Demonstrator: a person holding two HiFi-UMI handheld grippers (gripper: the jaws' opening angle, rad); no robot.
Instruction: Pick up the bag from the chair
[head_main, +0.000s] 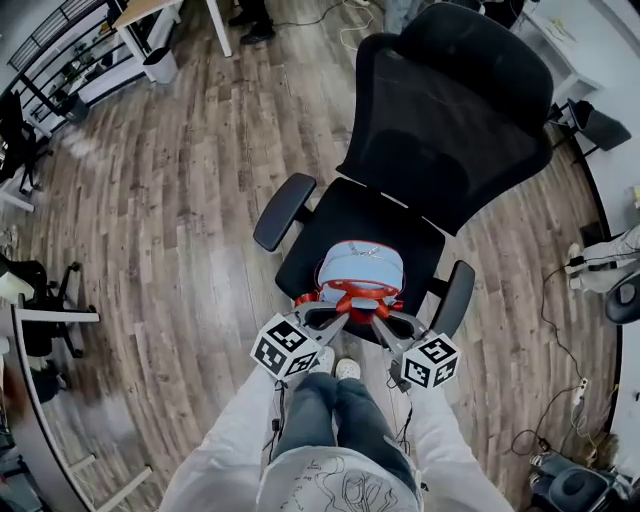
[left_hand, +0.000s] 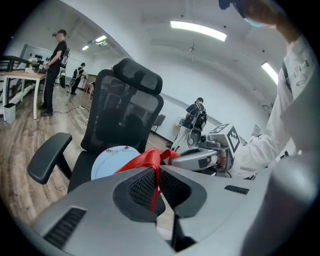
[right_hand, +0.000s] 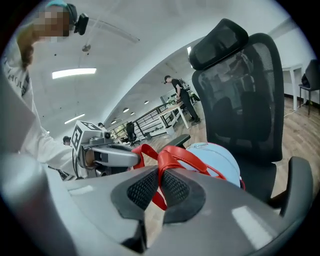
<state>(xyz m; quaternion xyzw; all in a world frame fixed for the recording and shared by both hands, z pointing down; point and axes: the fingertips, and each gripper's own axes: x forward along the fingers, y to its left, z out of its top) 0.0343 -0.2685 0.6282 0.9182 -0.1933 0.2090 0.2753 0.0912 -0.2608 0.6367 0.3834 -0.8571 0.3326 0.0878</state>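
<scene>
A light blue bag with red straps rests on the seat of a black office chair. At the seat's front edge, my left gripper is shut on a red strap, which runs between its pads. My right gripper is shut on another red strap. The bag shows beyond the left jaws, and the same bag lies behind the right jaws. Each gripper appears in the other's view: the right gripper and the left gripper.
The chair's armrests flank the bag. The wooden floor spreads around. White desks and shelves stand at the far left. Cables and a power strip lie at the right. People stand in the background.
</scene>
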